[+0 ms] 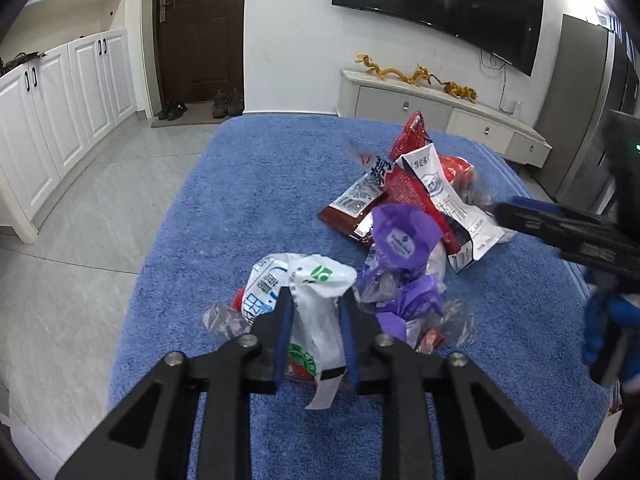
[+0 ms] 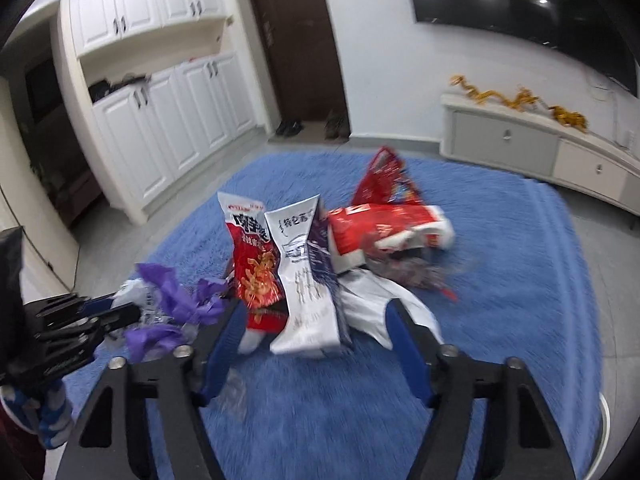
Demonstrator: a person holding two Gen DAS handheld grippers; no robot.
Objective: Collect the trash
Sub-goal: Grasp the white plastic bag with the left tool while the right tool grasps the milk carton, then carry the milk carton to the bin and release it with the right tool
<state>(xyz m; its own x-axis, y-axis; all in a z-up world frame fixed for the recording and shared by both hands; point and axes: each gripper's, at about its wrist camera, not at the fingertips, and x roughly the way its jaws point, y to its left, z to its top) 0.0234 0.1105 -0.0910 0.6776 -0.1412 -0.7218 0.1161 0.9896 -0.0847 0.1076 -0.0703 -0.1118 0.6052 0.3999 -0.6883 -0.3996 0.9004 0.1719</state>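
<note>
1. Your left gripper (image 1: 316,300) has its jaws closed on the white plastic bag (image 1: 316,312), pinching the crumpled film between the blue pads (image 1: 282,344); a loose tail hangs below them.
2. Your right gripper (image 2: 312,312) stands wide open, its fingers either side of the white wrapper (image 2: 304,280) and the red snack bag (image 2: 254,256), gripping nothing yet.
3. The trash lies heaped in the middle of the blue rug (image 1: 248,184): purple wrappers (image 1: 404,240) just beside the white plastic bag, and a red-and-white packet (image 2: 384,228) further back.
4. Expect all of it to be very light, thin and crinkly. The foil-lined bags look slick and springy, so they may slide out of a shallow pinch.
5. Take hold where the material bunches or folds, not at a flat, glossy face. For the white wrapper, a grip across its narrow waist looks most secure.
6. The clear film scraps near the purple wrappers are flimsy; gather them together with a neighbour.
</note>
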